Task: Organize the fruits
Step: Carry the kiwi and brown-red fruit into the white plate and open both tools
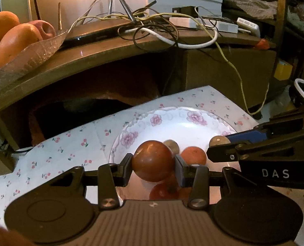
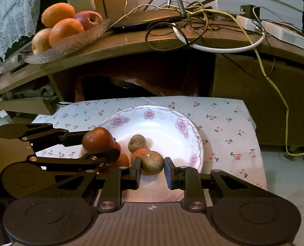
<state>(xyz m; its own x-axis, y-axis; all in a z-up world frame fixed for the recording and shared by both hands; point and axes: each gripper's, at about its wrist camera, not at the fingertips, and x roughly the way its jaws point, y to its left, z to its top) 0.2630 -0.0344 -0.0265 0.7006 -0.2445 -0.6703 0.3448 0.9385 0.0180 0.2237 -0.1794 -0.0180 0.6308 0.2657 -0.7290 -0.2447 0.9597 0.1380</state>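
My left gripper (image 1: 153,167) is shut on a dark red round fruit (image 1: 153,161) and holds it just above the white floral plate (image 1: 172,123). The same fruit (image 2: 98,139) shows at the left of the right wrist view. My right gripper (image 2: 152,169) has its jaws around a brown round fruit (image 2: 152,162) on the plate (image 2: 172,131); a small gap shows at the right pad. A second brown fruit (image 2: 137,143) and orange fruits (image 2: 138,153) lie on the plate. In the left wrist view the right gripper (image 1: 221,143) comes in from the right.
A glass tray (image 2: 70,45) with oranges and a red apple stands on the wooden shelf (image 2: 152,43) at the back left. Tangled cables (image 2: 193,20) and a white power strip (image 2: 283,33) lie on the shelf. The plate rests on a cherry-print cloth (image 2: 223,127).
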